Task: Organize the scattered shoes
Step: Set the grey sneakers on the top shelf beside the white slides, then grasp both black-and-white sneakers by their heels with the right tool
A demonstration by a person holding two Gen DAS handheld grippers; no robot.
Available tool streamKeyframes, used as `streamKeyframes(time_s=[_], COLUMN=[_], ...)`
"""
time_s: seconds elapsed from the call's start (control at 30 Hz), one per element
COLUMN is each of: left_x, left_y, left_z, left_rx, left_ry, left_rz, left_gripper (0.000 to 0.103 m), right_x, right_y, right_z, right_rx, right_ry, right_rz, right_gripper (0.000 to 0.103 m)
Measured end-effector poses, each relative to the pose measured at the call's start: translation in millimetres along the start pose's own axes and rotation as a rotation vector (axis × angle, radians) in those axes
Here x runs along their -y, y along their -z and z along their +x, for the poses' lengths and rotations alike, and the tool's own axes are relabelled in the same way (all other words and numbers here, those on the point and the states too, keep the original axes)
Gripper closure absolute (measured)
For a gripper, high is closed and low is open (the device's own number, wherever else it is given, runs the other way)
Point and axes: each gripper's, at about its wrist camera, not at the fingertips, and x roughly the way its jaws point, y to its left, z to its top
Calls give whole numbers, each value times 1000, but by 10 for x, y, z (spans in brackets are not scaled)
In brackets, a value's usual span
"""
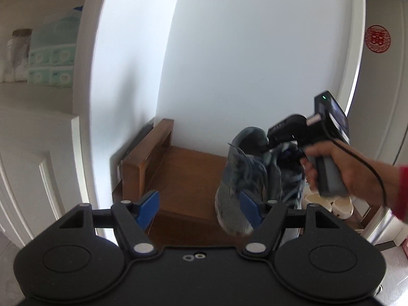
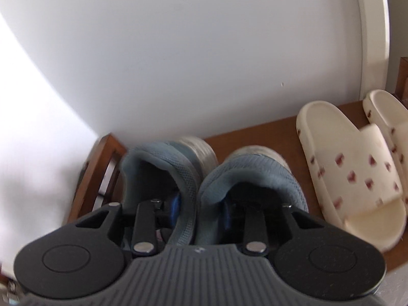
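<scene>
Two blue-grey sneakers (image 2: 201, 178) hang at centre frame over the wooden rack (image 2: 275, 132) — the right gripper (image 2: 201, 211) pinches their inner collars together. Cream slippers (image 2: 352, 168) sit right; the left gripper (image 1: 200, 205) stands wide, empty.

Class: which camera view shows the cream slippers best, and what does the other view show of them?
The right wrist view: the cream slippers lie in full sight on the wooden rack, red pattern visible. The left wrist view shows only a small piece of them, below the hand and beside the sneakers.
</scene>
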Motion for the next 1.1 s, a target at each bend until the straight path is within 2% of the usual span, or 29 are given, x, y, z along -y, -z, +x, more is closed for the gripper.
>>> streamKeyframes(time_s=[0.2, 0.27, 0.33, 0.4, 0.57, 0.63, 0.7, 0.87, 0.93, 0.97, 1.03, 1.1], left_x=[-77, -106, -131, -159, -221, -265, -317, -544, -665, -725, -977, -1184], left_y=[154, 187, 209, 217, 236, 256, 292, 437, 510, 546, 746, 931], left_z=[28, 20, 22, 46, 139, 220, 289, 321, 302, 302, 263, 230], left_rx=[-36, -44, -50, -55, -81, -105, -118, -100, -91, -94, -119, -147], left_ry=[-49, -56, -63, -69, -77, -78, -79, -97, -116, -127, -173, -210], left_rz=[-17, -29, -31, -26, 13, 35, 49, 98, 111, 110, 103, 99], left_gripper=[34, 34, 34, 34, 34, 34, 34, 34, 34, 34, 34, 34], right_x=[3, 19, 21, 7, 14, 35, 99, 152, 139, 151, 139, 146], right_y=[-303, -295, -254, -163, 285, 561, 1023, 2096, 2648, 2858, 3357, 4030], right_z=[471, 498, 410, 199, -308, -451, -587, -892, -772, -715, -600, -392], right_rx=[24, 16, 52, 103, 165, 162, 149, 111, 44, 8, -108, -255], right_ry=[133, 136, 142, 113, 6, -29, -53, -40, -38, -45, -54, -78], right_rz=[-30, -54, -84, -132, -199, -217, -224, -262, -260, -268, -307, -317], right_gripper=[65, 60, 53, 45, 37, 36, 35, 28, 20, 20, 21, 22])
